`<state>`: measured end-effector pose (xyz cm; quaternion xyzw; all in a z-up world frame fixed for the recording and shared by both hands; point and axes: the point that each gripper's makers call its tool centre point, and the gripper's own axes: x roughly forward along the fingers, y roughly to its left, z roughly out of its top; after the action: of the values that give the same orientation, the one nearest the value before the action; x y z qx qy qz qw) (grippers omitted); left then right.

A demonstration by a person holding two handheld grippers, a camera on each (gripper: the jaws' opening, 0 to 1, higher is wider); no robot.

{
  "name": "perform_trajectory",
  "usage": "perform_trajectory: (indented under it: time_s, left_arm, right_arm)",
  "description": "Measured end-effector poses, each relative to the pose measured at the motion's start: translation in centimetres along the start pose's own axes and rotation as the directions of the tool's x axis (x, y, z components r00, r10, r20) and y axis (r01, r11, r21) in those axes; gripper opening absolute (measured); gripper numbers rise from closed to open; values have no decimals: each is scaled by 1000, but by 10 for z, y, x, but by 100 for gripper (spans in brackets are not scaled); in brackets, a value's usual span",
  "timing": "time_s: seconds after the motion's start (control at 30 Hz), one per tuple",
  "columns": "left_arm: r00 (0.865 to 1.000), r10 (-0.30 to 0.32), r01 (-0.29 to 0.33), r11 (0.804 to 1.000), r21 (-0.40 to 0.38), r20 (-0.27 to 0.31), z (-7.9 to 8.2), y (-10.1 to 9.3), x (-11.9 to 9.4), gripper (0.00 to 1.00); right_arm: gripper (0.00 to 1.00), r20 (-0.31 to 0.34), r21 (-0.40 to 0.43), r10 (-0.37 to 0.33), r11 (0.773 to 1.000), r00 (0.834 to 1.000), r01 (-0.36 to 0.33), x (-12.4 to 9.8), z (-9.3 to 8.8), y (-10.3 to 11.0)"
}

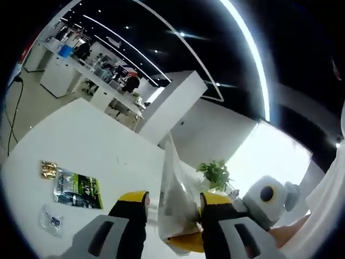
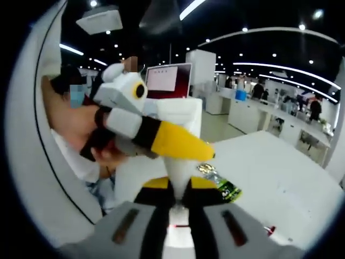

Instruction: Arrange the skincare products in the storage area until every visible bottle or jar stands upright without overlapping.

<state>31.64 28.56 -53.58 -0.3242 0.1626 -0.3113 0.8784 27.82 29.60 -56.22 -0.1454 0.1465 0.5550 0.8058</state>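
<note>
Both claws lift a clear plastic bag above a white tabletop in an open-plan office.

In the left gripper view, the left claw rises from the bottom edge with its yellow-tipped jaws apart, the bag standing between them and pressed against the right-hand jaw. Whether that jaw truly grips the film is hard to tell. The bag's pointed top reaches up past a potted plant in the background. The right claw's white body enters from the right, and a yellow tip shows under the bag's base, partly hidden by it.

In the right gripper view, the right claw has its jaws drawn together on the lower edge of the bag, which looks pale and cone-shaped here. The left claw slants in from the upper left, held by a person's hand, its yellow tip lying against the bag's top.

On the tabletop, well apart from the bag, lie a green-and-black sachet, a small gold packet just beside it, and a small clear packet nearer the edge. The bag's contents cannot be made out. Bottles or jars are not identifiable at this moment.
</note>
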Motion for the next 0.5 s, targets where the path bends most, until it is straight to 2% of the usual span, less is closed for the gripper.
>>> perform_trajectory:
  time_s: [0.17,0.5]
  left_arm:
    - [1000,-19,19,1000,-10,1,0,-6,0,33]
    - [1000,-23,23,1000,-21,-8,-3,-9,3,34]
  right_arm:
    - [10,2,-10,8,1000,1000,-8,0,2,5]
    - [10,-5,-38,19,999,1000,-19,-2,2,13]
